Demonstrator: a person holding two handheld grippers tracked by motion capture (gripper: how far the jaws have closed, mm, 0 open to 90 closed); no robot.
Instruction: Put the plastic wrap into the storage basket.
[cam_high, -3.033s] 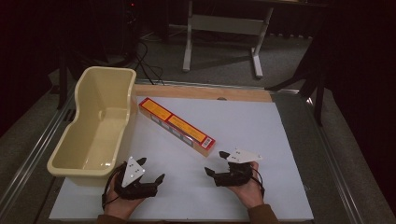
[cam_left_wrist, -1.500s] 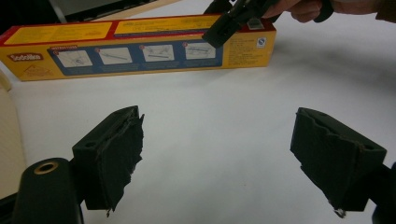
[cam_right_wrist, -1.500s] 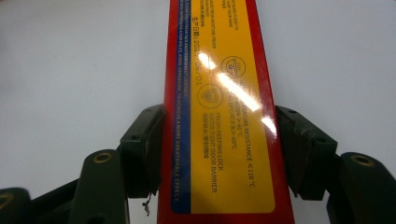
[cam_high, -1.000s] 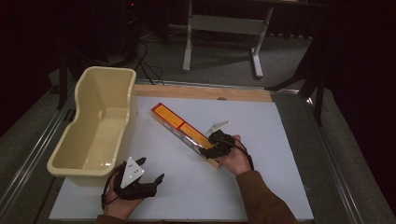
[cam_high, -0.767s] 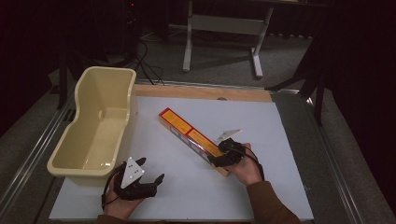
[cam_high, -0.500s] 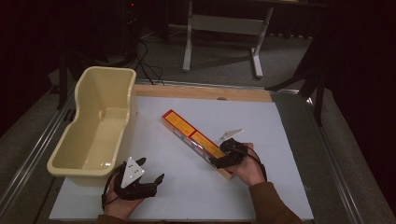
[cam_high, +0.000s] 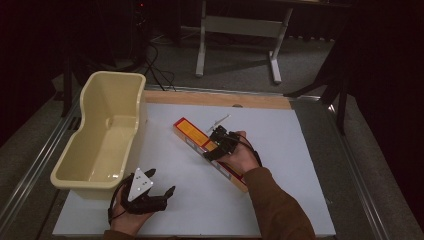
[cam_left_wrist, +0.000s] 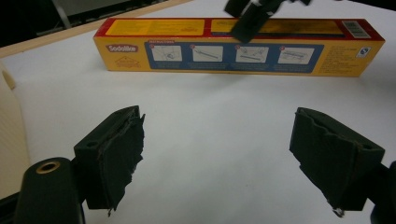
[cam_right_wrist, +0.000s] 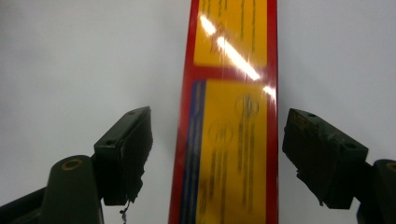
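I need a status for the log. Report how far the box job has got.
Done: the right tool is over the long box, jaws open astride it. In hand: closing for a grasp, not yet gripped. Left: lifting it, probably into the cream tub. The left tool rests open on the table.

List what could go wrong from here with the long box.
1. The right gripper straddles the box with open jaws clear of both sides; shutting off-centre might twist it.
2. The box is long and the jaws sit near its middle, so an end may sag or swing when lifted.
3. The tub is shorter than the box looks, so it might catch the rim.
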